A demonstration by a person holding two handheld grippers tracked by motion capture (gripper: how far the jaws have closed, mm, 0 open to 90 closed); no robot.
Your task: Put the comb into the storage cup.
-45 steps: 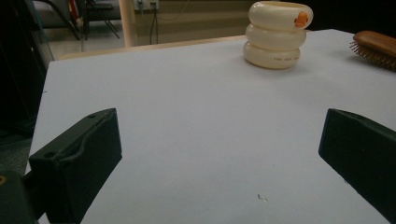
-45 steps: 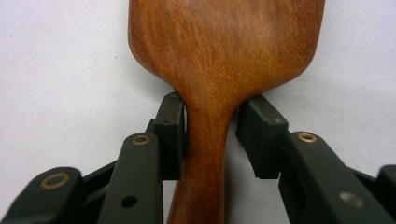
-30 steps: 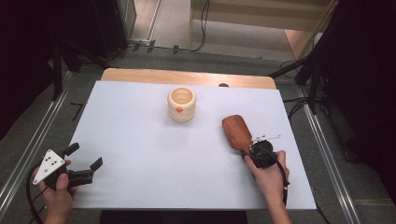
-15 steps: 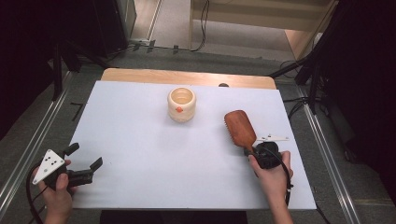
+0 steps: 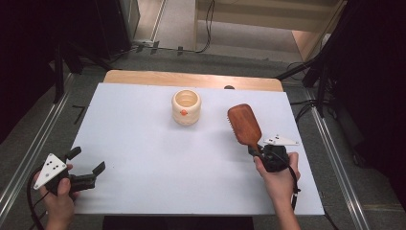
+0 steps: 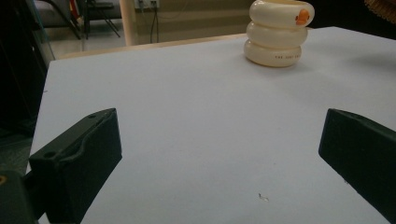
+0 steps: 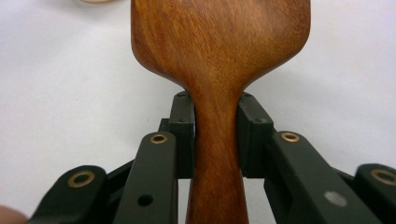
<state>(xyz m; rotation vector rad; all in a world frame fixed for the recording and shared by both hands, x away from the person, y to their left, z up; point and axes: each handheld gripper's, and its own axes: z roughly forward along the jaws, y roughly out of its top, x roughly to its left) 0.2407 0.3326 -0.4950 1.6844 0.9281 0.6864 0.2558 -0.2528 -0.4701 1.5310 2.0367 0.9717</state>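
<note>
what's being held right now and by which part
The right tongs grip the wooden hairbrush by the neck of its handle, just below the paddle head. The left tongs are open and hold nothing.

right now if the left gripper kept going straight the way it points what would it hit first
Probably nothing soon: the open left gripper faces bare white table. The cream ringed cup sits farther ahead, slightly right of centre, so it may pass it.

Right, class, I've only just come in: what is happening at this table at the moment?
A person works at a white table with a claw in each hand. The right claw is shut on the handle of a wooden hairbrush, whose paddle points away from the person, toward the far side of the table. The left claw sits wide open and holds nothing, at the near left corner. A cream ribbed cup with a small orange mark stands untouched near the table's far side.
</note>
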